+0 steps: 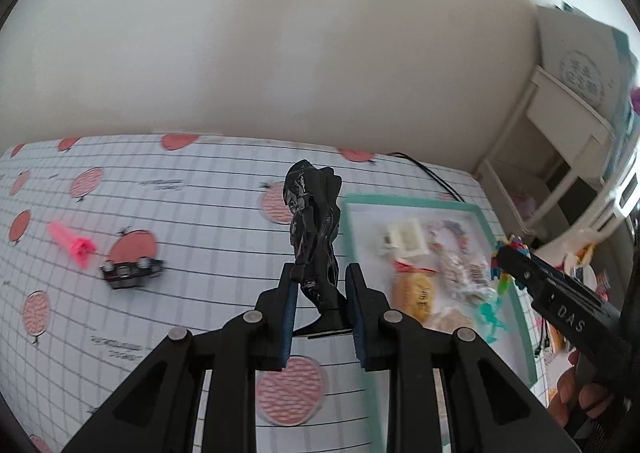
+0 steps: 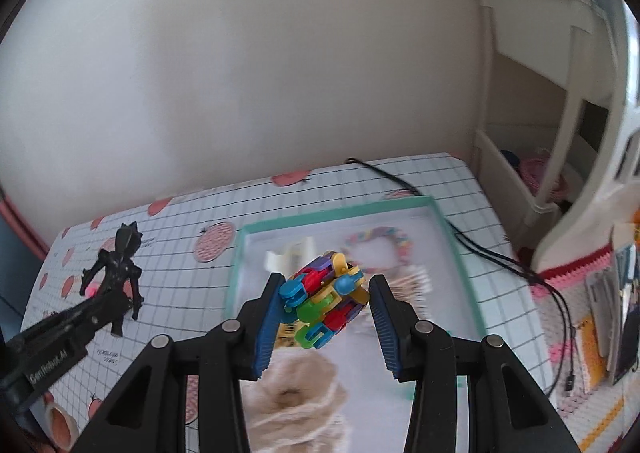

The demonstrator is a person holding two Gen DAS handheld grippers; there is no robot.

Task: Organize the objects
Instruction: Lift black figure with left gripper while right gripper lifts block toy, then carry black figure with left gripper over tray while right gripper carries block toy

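My left gripper (image 1: 321, 277) is shut on the legs of a black figurine (image 1: 314, 213), which stands upright above the checked tablecloth. The right wrist view shows this figurine (image 2: 120, 265) at the far left, with the left gripper (image 2: 114, 299) below it. My right gripper (image 2: 326, 285) is shut on a multicoloured plastic link toy (image 2: 324, 301) and holds it over a teal-rimmed tray (image 2: 332, 213). The left wrist view shows the right gripper (image 1: 502, 253) and the toy at the right edge of the tray (image 1: 400, 200). The tray holds a white block, a beaded bracelet, a yellow packet and a ball of twine.
A pink peg (image 1: 70, 243) and a black studded brick (image 1: 130, 271) lie on the cloth at the left. A black cable (image 2: 400, 181) runs behind the tray toward a white shelf unit (image 1: 560, 125). A tape roll (image 2: 60, 425) sits at the near left corner. A hand (image 1: 576, 393) grips the right tool.
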